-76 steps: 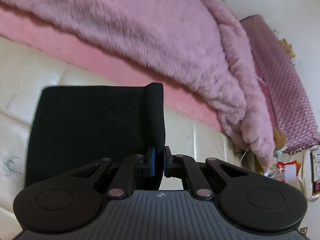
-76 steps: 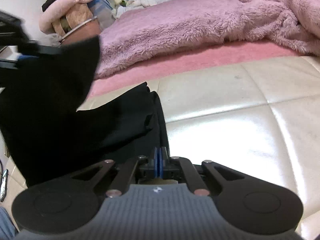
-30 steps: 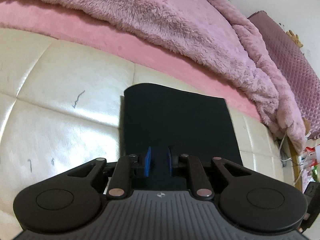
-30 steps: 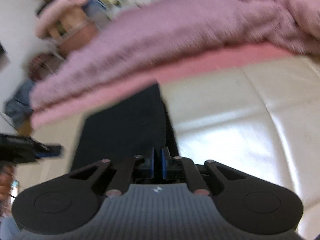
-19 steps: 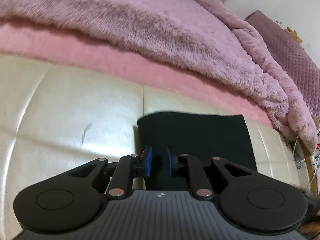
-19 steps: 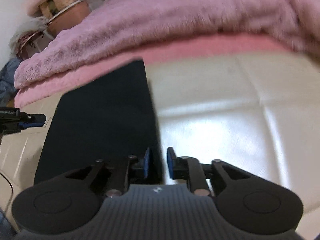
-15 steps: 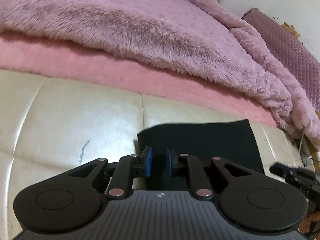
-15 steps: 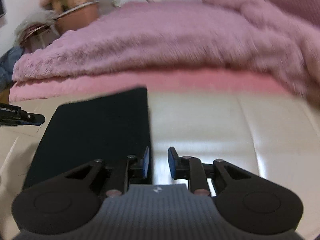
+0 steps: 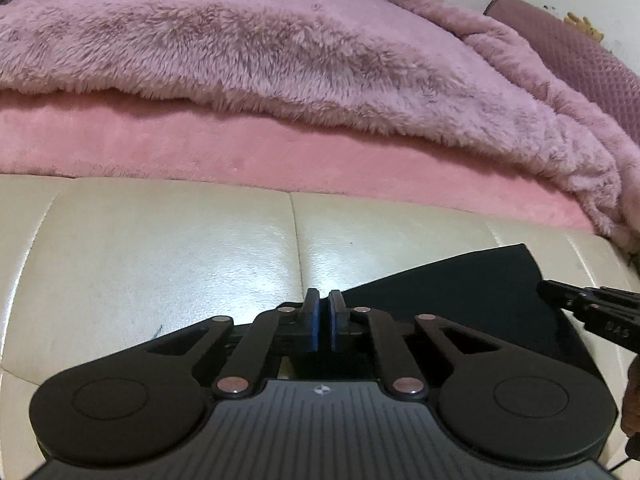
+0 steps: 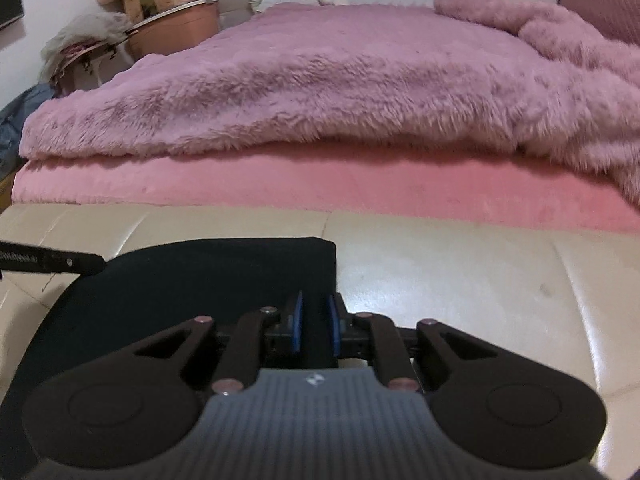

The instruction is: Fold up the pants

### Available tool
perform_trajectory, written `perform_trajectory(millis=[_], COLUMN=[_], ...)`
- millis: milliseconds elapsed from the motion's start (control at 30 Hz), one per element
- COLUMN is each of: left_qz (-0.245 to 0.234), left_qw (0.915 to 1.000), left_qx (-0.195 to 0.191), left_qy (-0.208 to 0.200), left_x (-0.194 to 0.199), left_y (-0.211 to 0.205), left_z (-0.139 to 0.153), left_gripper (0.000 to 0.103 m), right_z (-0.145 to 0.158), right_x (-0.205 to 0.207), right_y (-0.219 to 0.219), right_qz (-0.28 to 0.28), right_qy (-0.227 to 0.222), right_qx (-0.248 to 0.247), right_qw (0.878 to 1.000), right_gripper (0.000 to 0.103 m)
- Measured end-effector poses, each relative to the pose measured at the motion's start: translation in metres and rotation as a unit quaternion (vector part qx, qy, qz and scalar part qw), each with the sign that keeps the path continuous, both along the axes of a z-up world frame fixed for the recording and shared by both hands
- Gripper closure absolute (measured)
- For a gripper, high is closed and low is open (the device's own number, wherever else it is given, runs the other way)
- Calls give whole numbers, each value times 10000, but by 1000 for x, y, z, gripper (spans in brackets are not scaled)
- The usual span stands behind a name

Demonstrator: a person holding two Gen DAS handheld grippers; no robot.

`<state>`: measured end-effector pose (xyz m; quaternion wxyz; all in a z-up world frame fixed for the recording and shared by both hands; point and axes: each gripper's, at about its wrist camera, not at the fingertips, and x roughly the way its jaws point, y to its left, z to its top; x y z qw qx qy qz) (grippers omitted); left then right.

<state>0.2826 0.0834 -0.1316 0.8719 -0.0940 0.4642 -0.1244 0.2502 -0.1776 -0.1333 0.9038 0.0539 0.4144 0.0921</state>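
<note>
- Pants [image 10: 192, 280]: black, plain, folded into a flat, compact rectangle with straight edges and squared far corners; no wrinkles show on the top face. They lie flat on the cream bench [image 10: 460, 280], near its front edge, well short of the pink bedding behind.
- In the left wrist view the pants [image 9: 460, 292] sit to the right of the claw's tips, one edge running diagonally beneath them.
- Left claw [image 9: 323, 320]: jaws closing, only a thin slit between the blue pads; nothing is caught between them, and pale bench surface shows past the tips.
- Right claw [image 10: 316, 322]: jaws closing but standing visibly apart, poised above the pants' near right corner; dark cloth shows in the gap, and the pads do not press on it.
- Each claw's black tip appears at the edge of the other's view, beside the pants.
- Bench: glossy cream padded leather, divided by seams into panels, with glare and a few small dark marks.
- Beyond it: a bed with a pink sheet [image 9: 240, 152] and a shaggy mauve blanket [image 10: 320, 80] over it.
- Far room: a quilted purple headboard [image 9: 580, 64], piled clutter and a round pot [image 10: 176, 28] at the left, white wall.
</note>
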Motion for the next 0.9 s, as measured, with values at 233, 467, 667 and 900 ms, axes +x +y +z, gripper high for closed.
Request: perform_trajectory(millis=[233,467,667,900], left_qz=[-108,-117,192,642], left_qw=[9992,9987,9991,9775], left_qx=[378,434,-373,-1867], left_qy=[-89,-223,87,744], left_x=[-7,-34,-59,-75], left_y=[-6,-3,19,52], left_z=[23,51,44,-1], left_gripper=[80,47,33,33], right_z=[15,34,26,2], right_x=[-3,-25,-45,-52], right_y=[-6,-25,-43,-60], right_qz=[-84,-270,-477,-673], right_qy=[37,215,690,1133], right_qx=[242,774,1429,2177], right_qw=[9997,9964,9862,9671], right_gripper=[74,51,38,42])
